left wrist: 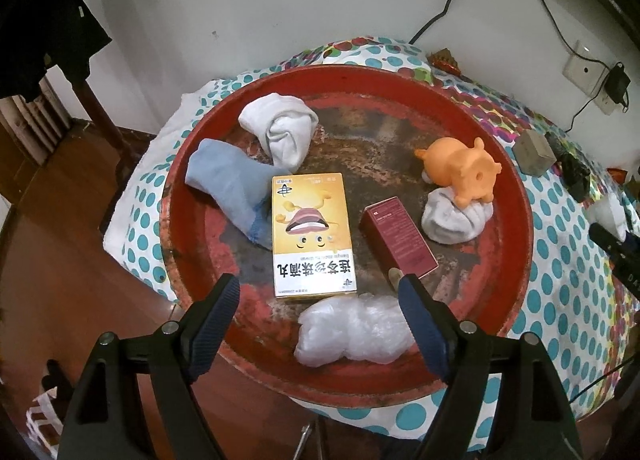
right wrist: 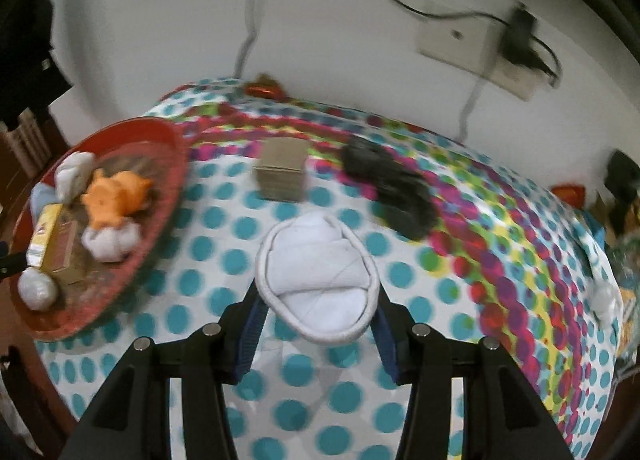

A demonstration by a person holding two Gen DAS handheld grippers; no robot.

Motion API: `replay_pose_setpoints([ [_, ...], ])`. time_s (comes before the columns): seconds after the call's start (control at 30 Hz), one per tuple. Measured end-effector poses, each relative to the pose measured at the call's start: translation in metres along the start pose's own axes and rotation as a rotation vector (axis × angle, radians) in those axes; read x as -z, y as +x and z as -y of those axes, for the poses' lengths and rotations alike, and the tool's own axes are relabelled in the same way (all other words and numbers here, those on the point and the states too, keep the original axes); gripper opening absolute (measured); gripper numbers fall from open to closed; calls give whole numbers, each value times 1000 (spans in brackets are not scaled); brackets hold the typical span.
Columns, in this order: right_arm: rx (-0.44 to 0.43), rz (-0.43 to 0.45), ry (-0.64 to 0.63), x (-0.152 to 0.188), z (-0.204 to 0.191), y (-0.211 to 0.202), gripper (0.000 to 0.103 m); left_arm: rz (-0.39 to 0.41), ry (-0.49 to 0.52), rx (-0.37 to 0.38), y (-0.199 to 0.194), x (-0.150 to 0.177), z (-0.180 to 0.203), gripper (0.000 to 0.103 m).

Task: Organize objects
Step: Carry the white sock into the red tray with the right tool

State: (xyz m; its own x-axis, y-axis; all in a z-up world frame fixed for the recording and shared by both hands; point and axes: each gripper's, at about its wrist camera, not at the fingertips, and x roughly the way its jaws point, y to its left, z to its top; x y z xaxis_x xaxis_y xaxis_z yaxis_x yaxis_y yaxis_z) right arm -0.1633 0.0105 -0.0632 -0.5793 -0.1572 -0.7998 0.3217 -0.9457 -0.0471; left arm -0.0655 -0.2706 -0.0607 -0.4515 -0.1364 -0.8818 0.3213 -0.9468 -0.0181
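Right wrist only: right gripper (right wrist: 318, 300) clamps rolled sock (right wrist: 316, 280).

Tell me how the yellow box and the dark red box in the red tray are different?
The yellow box is wider and bright, with a cartoon face and big black letters; the dark red box is slimmer and plain, with only tiny print. The yellow box touches the blue sock; the dark red box does not. Both lie flat in the red tray.

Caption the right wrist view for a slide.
Right tool grips a rolled white sock above the dotted tablecloth, red tray at left.
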Motion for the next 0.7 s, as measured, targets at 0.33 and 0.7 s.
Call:
replay_pose_setpoints([
  [0.33,-96,12,-102,-22,-77,-9,50,-12,-20,-21,2,0,-13,81],
  [0.7,-164,-6,-205,-29,-147,2,50,-8,-48,-33,1,-1,-28,82],
])
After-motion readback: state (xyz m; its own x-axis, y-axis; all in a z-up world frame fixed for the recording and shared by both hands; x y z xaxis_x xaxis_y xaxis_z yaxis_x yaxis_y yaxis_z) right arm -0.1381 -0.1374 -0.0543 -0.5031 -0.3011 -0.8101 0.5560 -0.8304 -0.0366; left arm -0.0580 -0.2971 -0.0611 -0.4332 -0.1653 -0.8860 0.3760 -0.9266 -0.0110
